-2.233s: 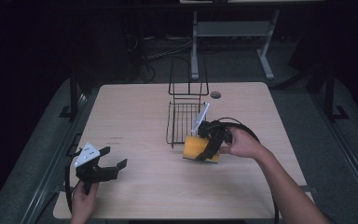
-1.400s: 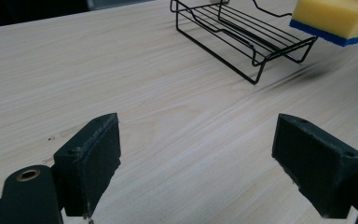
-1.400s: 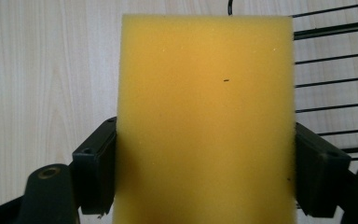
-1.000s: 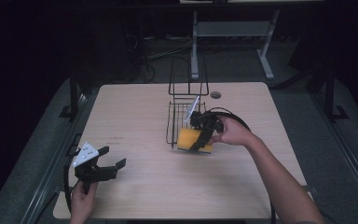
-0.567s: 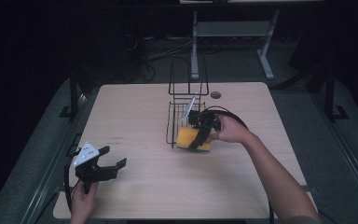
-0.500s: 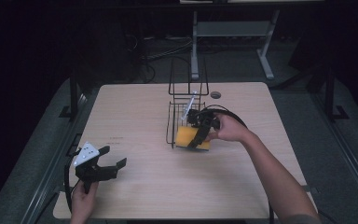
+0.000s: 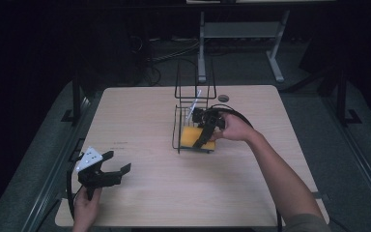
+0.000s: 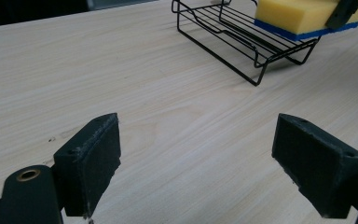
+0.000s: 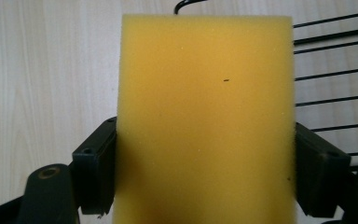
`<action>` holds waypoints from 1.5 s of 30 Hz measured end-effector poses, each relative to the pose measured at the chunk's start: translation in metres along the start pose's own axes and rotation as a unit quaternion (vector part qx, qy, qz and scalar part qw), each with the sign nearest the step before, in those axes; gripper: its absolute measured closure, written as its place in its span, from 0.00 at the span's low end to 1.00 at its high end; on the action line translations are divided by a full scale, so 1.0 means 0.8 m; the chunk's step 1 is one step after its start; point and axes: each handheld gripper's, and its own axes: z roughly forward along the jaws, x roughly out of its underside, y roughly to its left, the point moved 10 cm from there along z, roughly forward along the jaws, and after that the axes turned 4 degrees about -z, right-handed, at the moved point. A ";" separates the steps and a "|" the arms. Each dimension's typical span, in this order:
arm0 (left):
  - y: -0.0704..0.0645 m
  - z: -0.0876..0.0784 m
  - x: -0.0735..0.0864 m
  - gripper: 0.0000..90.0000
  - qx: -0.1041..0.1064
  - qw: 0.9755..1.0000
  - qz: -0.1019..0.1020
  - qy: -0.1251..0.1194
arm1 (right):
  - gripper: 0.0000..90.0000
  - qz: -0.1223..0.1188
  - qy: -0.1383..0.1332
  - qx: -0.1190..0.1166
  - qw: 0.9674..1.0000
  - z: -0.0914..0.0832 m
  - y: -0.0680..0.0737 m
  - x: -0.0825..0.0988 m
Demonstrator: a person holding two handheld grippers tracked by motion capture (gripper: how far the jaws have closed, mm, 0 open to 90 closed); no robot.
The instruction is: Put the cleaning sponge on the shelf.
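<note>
Step in hand: placing of yellow sponge [image 9: 205,121] into black wire rack [image 7: 189,126]. Right gripper [image 7: 204,137] clamped on both sides of sponge, blue underside visible in left gripper view, sponge over the rack's low tray, resting on or just above the wires; contact not determinable. Left gripper [image 8: 209,158] spread wide, empty, over bare wooden table [image 7: 145,111], well apart from rack. Next move, judged: settle sponge flat on tray, then release and withdraw clear of the wires.
</note>
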 end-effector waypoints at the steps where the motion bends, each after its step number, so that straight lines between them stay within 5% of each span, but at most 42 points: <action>1: 0.000 0.000 0.000 0.16 0.001 1.000 -0.002 -0.002 | 0.25 0.004 -0.005 -0.002 1.000 0.000 -0.001 -0.001; 25: 0.000 0.000 0.001 0.16 0.003 1.000 -0.001 0.001 | 0.25 0.028 -0.014 -0.008 0.999 0.002 -0.036 0.001; 45: 0.000 -0.001 0.002 0.16 0.004 1.000 -0.003 0.000 | 0.24 0.022 0.002 0.003 1.000 0.026 -0.055 -0.010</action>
